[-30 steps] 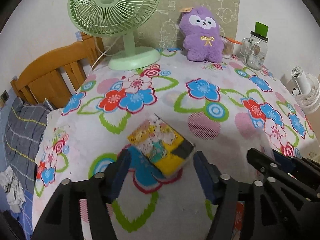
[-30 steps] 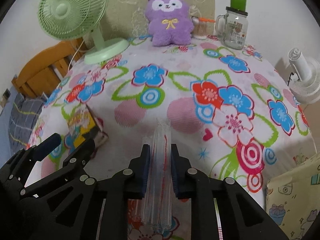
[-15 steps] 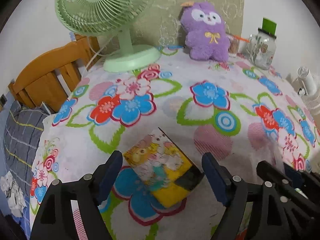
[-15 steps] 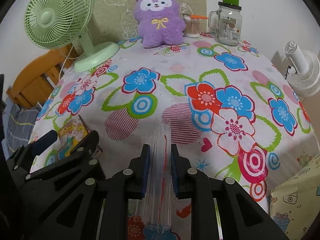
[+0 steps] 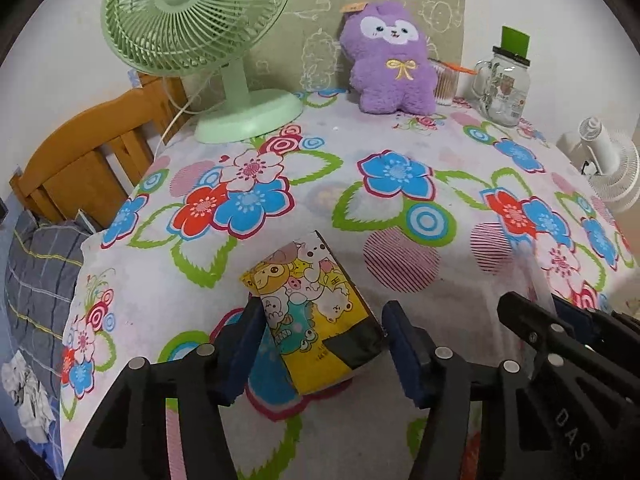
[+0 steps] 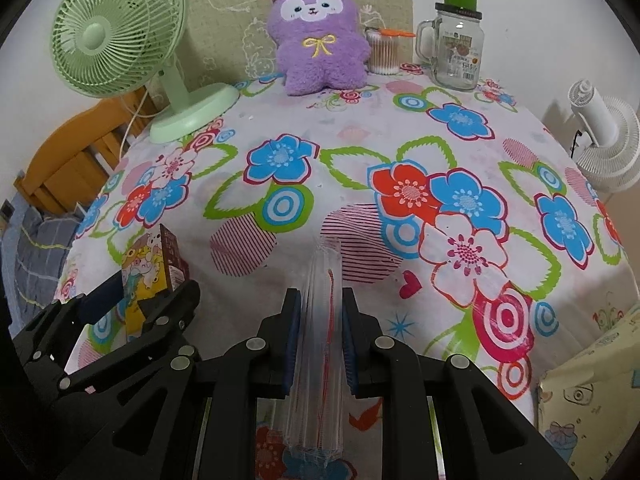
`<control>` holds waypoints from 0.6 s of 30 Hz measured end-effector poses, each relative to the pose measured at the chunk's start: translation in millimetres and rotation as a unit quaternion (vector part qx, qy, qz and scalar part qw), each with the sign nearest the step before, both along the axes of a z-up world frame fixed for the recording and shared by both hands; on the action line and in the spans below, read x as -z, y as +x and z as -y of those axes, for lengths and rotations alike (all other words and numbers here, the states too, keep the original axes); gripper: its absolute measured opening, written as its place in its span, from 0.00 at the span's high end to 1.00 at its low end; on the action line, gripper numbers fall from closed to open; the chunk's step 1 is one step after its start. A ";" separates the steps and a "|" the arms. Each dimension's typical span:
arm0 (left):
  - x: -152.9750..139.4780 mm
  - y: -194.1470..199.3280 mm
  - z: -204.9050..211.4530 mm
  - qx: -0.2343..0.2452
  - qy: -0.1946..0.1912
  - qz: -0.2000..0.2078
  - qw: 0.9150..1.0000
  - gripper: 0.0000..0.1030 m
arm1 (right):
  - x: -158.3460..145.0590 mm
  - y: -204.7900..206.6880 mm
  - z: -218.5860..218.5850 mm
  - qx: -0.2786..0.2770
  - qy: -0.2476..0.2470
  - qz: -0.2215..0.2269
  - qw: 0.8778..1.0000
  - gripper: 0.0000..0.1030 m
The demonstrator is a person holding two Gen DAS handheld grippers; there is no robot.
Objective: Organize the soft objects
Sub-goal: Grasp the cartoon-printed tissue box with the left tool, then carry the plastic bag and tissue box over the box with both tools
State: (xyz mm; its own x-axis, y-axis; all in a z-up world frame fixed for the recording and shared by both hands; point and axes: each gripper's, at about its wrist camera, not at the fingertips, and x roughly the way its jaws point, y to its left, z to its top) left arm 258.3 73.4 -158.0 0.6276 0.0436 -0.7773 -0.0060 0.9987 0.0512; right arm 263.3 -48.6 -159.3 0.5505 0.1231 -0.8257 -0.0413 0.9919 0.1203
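A soft cartoon-printed tissue pack (image 5: 316,312) lies on the flowered tablecloth (image 5: 400,208). My left gripper (image 5: 320,344) is open, its blue pads on either side of the pack's near end. The pack also shows in the right wrist view (image 6: 150,276), with the left gripper (image 6: 132,300) around it. My right gripper (image 6: 318,344) is shut on a clear plastic bag (image 6: 324,340) with a red line, held edge-on. A purple plush toy (image 5: 390,60) sits upright at the table's far side.
A green desk fan (image 5: 200,32) stands far left. A glass mug jar (image 5: 504,88) and a cotton swab jar (image 5: 444,82) stand far right. A wooden chair (image 5: 88,160) is left of the table. A white fan (image 5: 608,164) is off the right edge.
My left gripper has pulled back and opened wider around the tissue pack, which stays on the cloth. My right gripper still holds the clear bag.
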 end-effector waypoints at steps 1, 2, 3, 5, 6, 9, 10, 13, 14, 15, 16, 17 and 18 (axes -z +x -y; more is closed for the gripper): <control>-2.1 -2.8 0.4 0.000 -0.001 0.002 1.000 0.41 | -2.8 -3.1 0.7 0.000 0.000 0.004 1.000 0.79; -5.5 -7.6 1.0 0.000 -0.003 0.005 1.000 0.41 | -5.8 -6.7 1.6 -0.001 0.000 0.007 1.000 0.79; -7.9 -11.1 1.7 0.000 -0.003 0.007 1.000 0.41 | -8.3 -9.6 2.3 -0.002 0.000 0.010 1.000 0.79; -13.6 -18.6 3.8 0.000 -0.003 0.013 1.000 0.42 | -14.4 -17.3 4.1 -0.003 0.001 0.017 1.000 0.79; -17.3 -23.6 5.0 0.001 -0.003 0.018 1.000 0.42 | -17.5 -20.9 5.1 -0.002 0.001 0.021 1.000 0.79; -27.2 -36.2 8.6 0.001 -0.002 0.029 1.000 0.42 | -28.0 -33.2 8.1 -0.003 0.003 0.033 0.999 0.79; -30.3 -40.1 9.7 0.000 -0.002 0.032 0.999 0.42 | -31.8 -37.8 9.1 -0.004 0.004 0.037 0.999 0.79; -40.6 -54.2 13.8 0.000 -0.003 0.042 0.999 0.43 | -42.5 -50.8 13.0 -0.006 0.004 0.049 0.999 0.79; -43.9 -59.0 15.5 0.001 -0.003 0.046 0.999 0.43 | -46.2 -55.6 14.7 -0.005 0.004 0.054 0.999 0.79; -47.9 -64.9 17.3 0.001 -0.004 0.050 0.999 0.43 | -48.8 -59.2 16.0 -0.005 0.004 0.057 0.998 0.79; -52.0 -70.8 19.0 0.000 -0.006 0.054 0.998 0.43 | -52.1 -63.7 17.8 -0.005 0.005 0.060 0.998 0.79; -55.3 -75.3 20.5 0.001 -0.007 0.059 0.998 0.43 | -56.1 -69.1 20.2 -0.005 0.004 0.065 0.998 0.79; -58.3 -79.4 21.9 0.001 -0.008 0.062 0.998 0.43 | -58.5 -72.6 21.6 -0.005 0.005 0.068 0.998 0.79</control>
